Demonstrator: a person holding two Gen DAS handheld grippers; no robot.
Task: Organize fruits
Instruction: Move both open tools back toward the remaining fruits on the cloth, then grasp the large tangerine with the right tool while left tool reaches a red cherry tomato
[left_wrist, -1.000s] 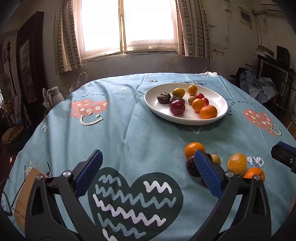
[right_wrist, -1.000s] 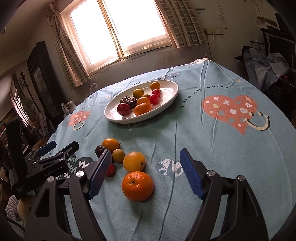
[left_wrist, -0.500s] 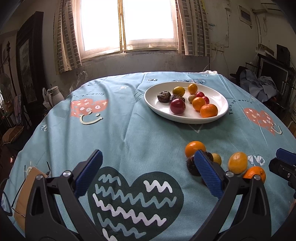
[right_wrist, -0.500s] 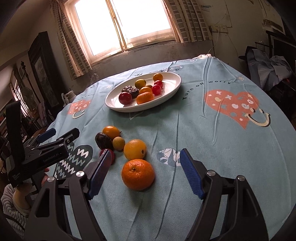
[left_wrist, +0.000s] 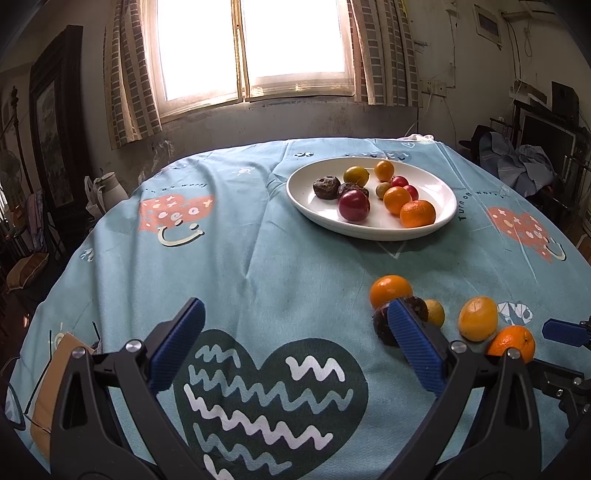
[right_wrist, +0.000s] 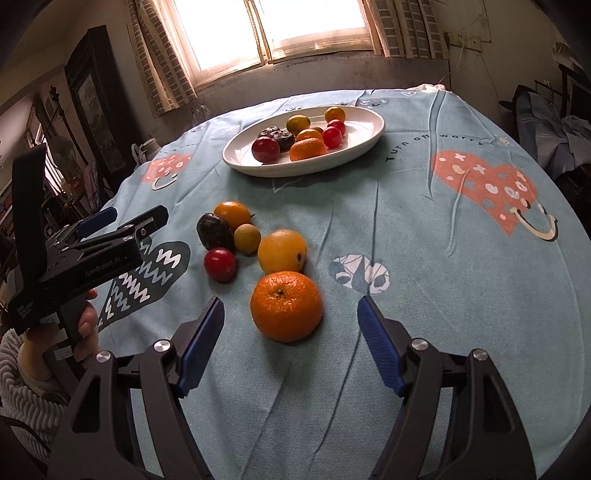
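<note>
Teal cartoon-print tablecloth (right_wrist: 424, 229) over a round table; window and curtains behind.

Right gripper (right_wrist: 290, 347): released, jaws wide, nothing pressed. Mandarin (right_wrist: 286, 305) on the cloth just ahead of its tips, lined up with the gap but not yet between the pads.

Left gripper (left_wrist: 291, 347): also released, empty, over the dark heart print; the loose fruit lies off its right finger.

Just beyond the mandarin: a yellow-orange fruit (right_wrist: 282, 250), a red cherry tomato (right_wrist: 220, 264), a small tan fruit (right_wrist: 247, 238), a dark wrinkled fruit (right_wrist: 214, 231), and an orange (right_wrist: 232, 215). Six pieces loose in all.

Well ahead of both grippers: white oval plate (right_wrist: 369, 138) already holding roughly nine fruits, among them a red plum (right_wrist: 265, 148) and another mandarin.

Judgement: past halfway. The near mandarin looks like the next pick, and five more pieces follow.
</note>
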